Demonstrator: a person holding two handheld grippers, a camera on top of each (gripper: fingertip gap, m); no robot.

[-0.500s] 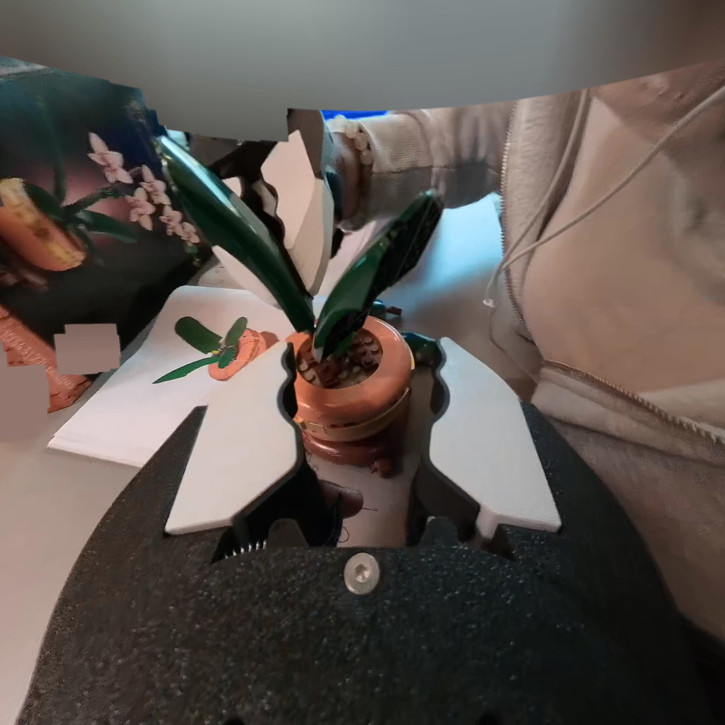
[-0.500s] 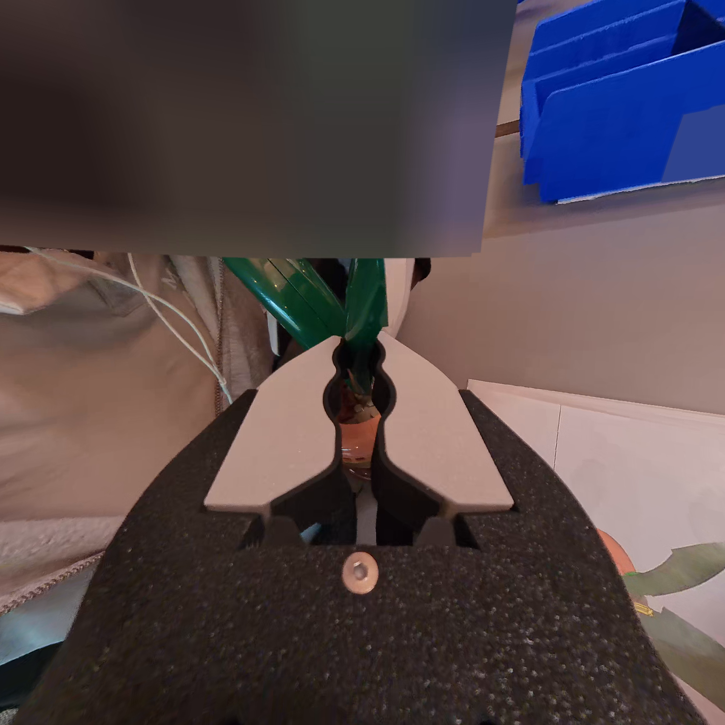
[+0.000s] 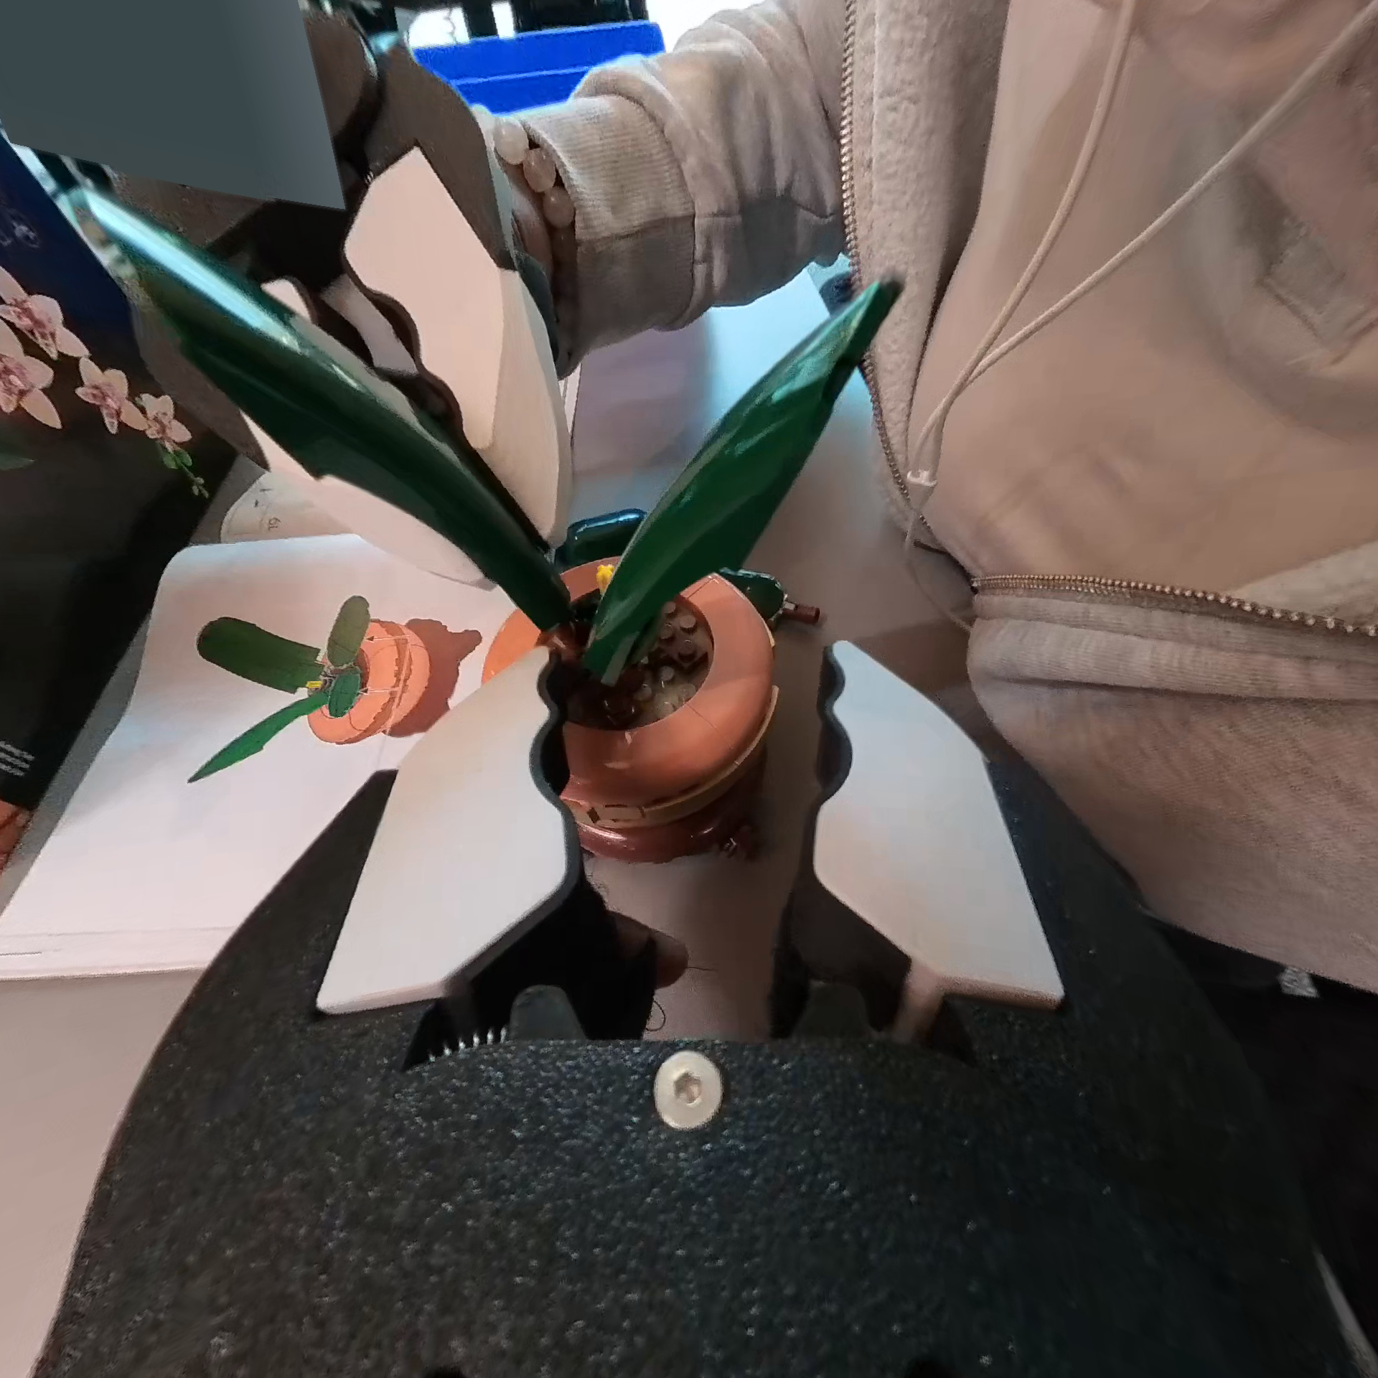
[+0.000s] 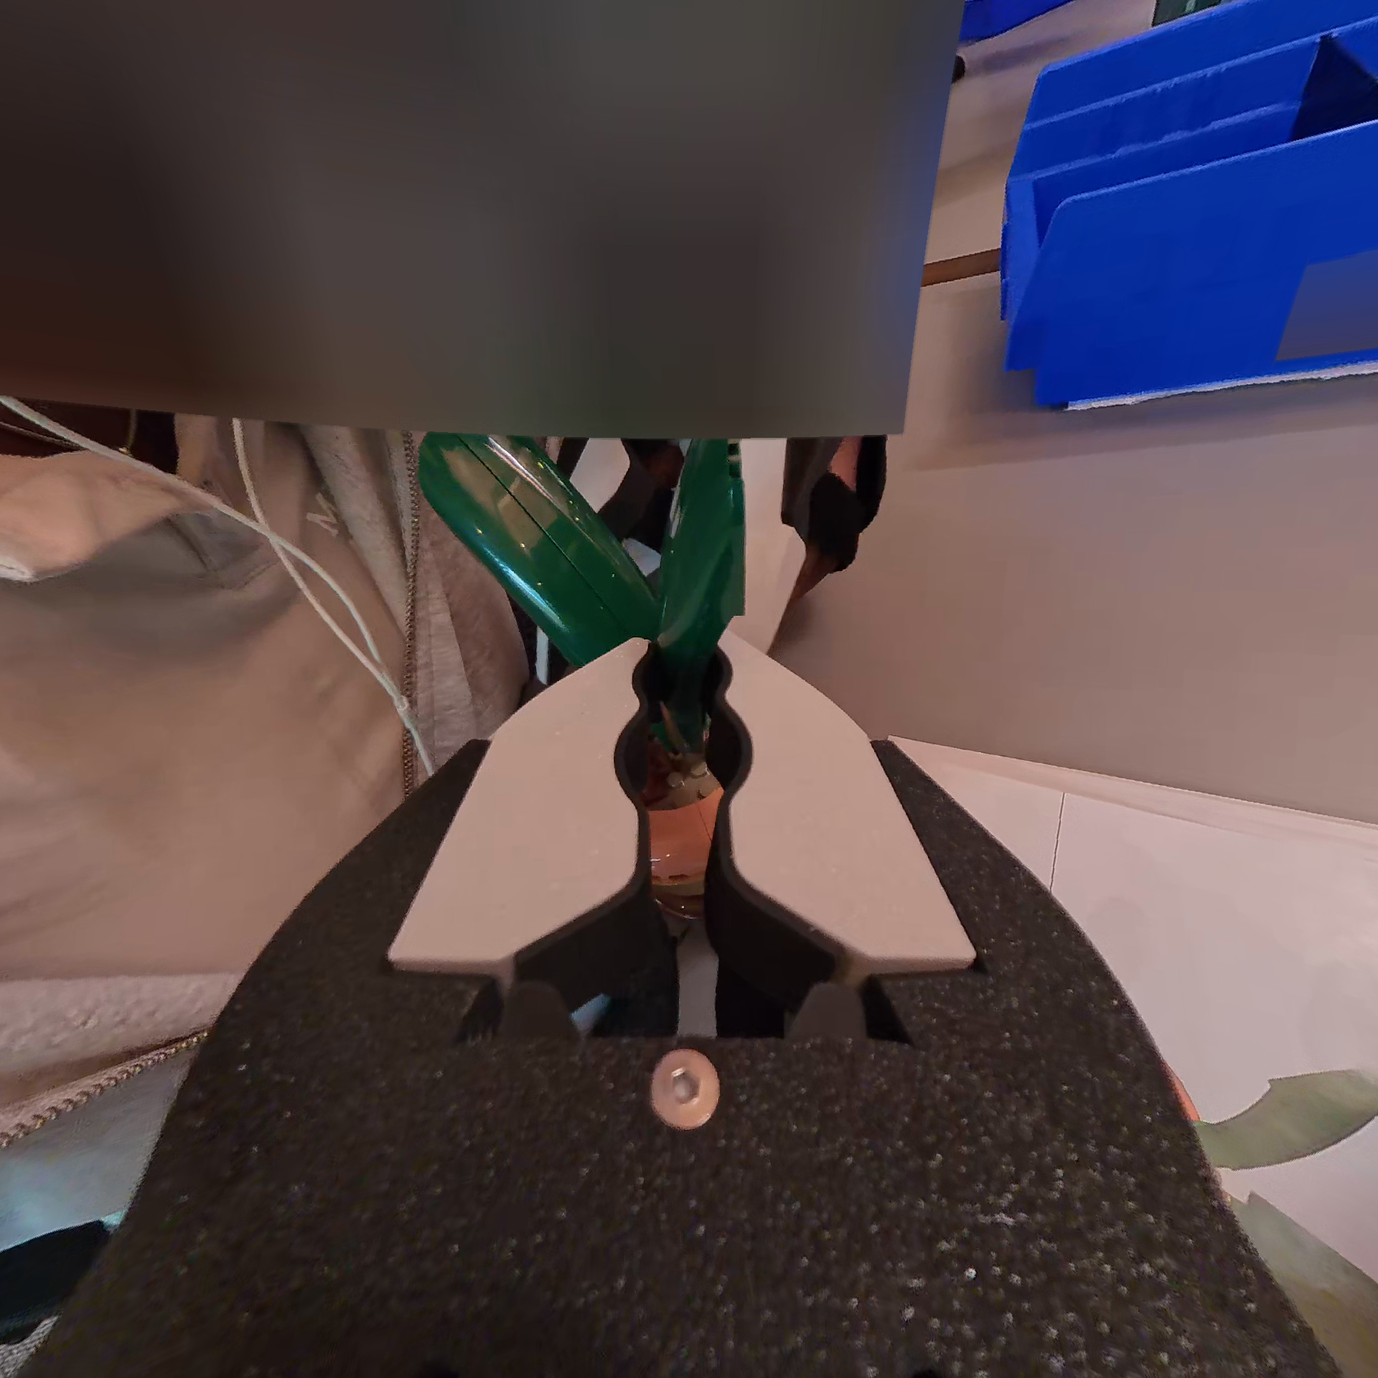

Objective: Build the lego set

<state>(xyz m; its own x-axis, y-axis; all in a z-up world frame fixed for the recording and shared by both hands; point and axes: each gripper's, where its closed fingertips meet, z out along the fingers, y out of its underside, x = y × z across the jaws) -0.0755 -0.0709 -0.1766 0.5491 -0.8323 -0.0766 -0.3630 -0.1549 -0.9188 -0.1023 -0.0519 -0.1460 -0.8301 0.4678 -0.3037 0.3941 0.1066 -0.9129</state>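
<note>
Pale worktop (image 3: 89,1059) is carrying an open white instruction booklet (image 3: 224,820), with a dark picture box (image 3: 67,522) standing behind it and blue plastic bins (image 4: 1193,246) sitting farther back. Between the two tools, the round terracotta-coloured brick flower pot (image 3: 671,746) is standing upright on its brown base, and two long glossy dark-green leaves (image 3: 731,477) are rising from its middle in a V.

Your left tool (image 3: 690,716) is sitting wide, one finger touching the pot's near-left side and the other standing clear of it, so it is bracing the pot, not clamping it. Your right tool (image 4: 682,671) is nearly closed, pinching the base of a leaf low down, just above the pot's studded top.

You are probably dealing with a light, rigid model that is brittle at its joints. The leaves are likely working as long levers on small clip joints, so any pull near a tip risks popping one off. Take hold low, at the stem end, as your right tool is doing now. The pot's smooth curved wall looks slippery, so grip across its widest band.
</note>
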